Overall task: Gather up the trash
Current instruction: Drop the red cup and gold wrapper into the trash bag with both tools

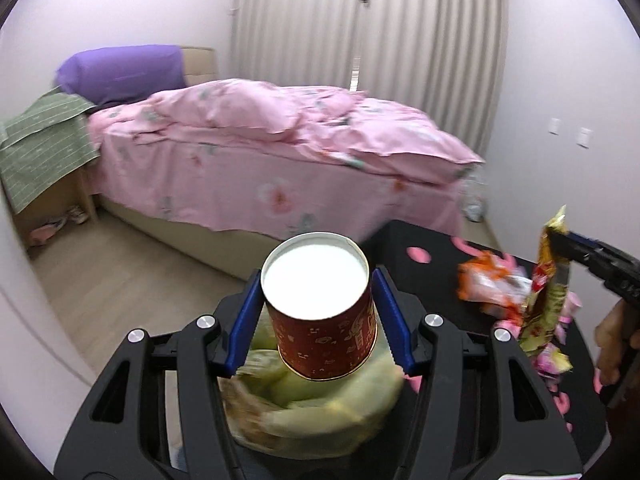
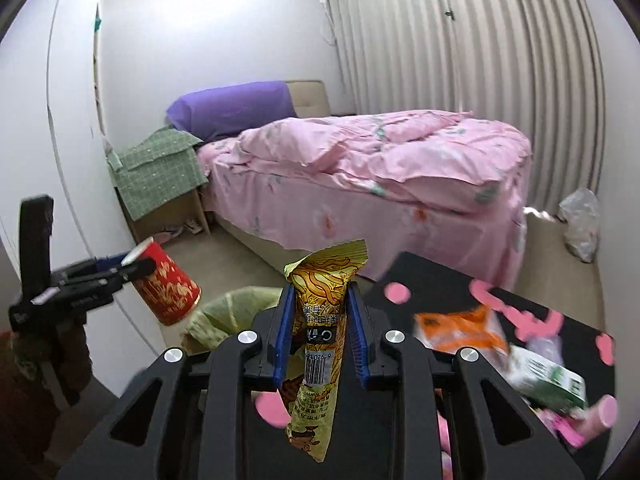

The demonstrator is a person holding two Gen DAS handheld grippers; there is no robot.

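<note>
**Cup and wrapper lifted over the bag**

The left tongs point(image 1: 316, 312) clench a red paper cup point(image 1: 324, 320), tilted, directly above the green trash bag point(image 1: 320, 404), presumably so it drops in. The right tongs point(image 2: 318, 328) pinch a yellow noodle wrapper point(image 2: 320, 344) upright by its middle. At three o'clock, an orange packet point(image 2: 460, 330) and a green-and-white carton point(image 2: 548, 380) lie on the black surface point(image 2: 432, 280).

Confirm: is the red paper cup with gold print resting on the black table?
No: the red paper cup with gold print is held up between the left gripper fingers, above a green bag.
</note>
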